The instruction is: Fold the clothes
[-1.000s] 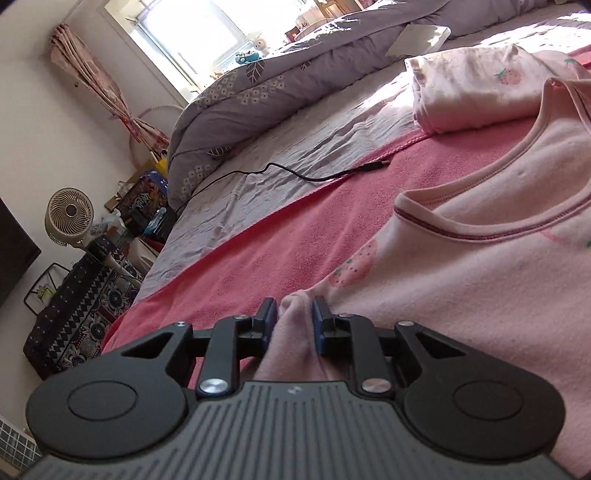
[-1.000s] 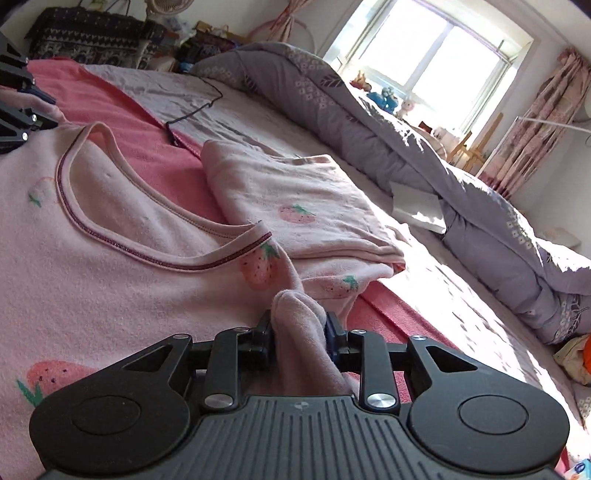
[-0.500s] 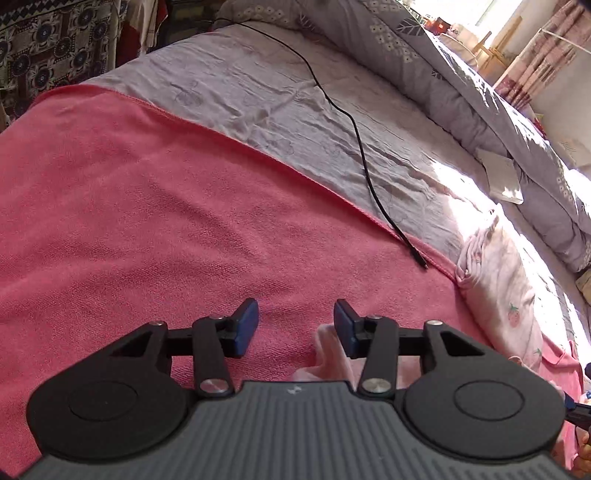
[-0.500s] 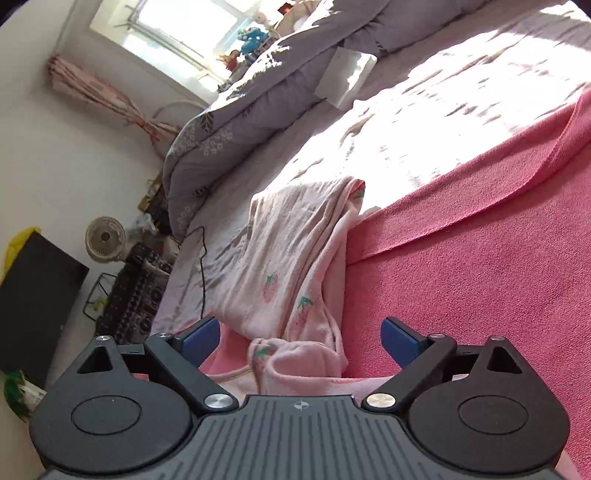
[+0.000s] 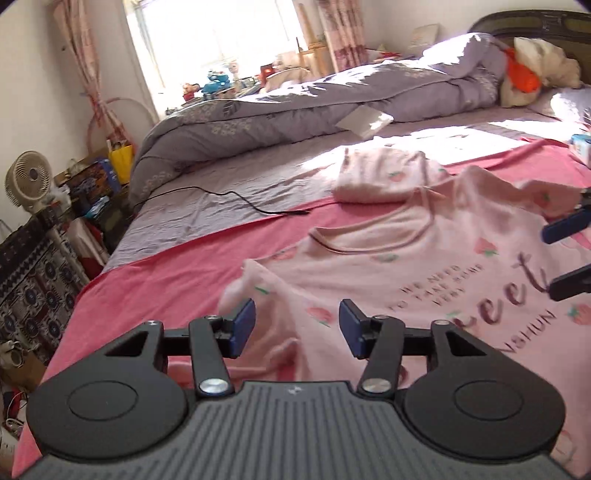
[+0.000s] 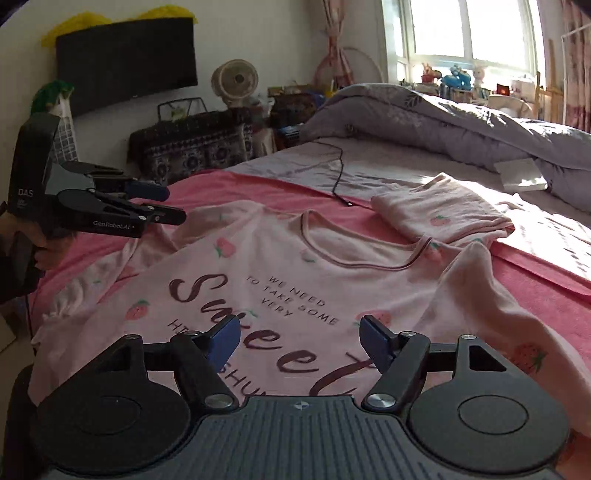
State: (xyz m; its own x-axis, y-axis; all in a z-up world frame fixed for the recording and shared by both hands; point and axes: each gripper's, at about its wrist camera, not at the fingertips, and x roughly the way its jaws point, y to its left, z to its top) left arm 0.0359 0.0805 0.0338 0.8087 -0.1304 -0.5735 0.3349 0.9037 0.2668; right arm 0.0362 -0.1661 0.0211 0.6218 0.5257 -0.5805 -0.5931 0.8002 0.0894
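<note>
Pink strawberry-print shirt (image 6: 280, 280) spread face-up ahead of both grippers, left gripper (image 5: 297, 323) and right gripper (image 6: 299, 338) released, empty, jaws lately moving, pink blanket (image 5: 177, 266) beneath, sunlit window (image 6: 465, 26) beyond.

Left gripper (image 5: 297, 320) jaws just opening, empty — above pink shirt (image 5: 424, 266).

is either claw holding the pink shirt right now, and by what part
Nothing is held. The left claw and right claw are both open above the pink shirt, their jaws having just let go, with no cloth pinched between them.
</note>
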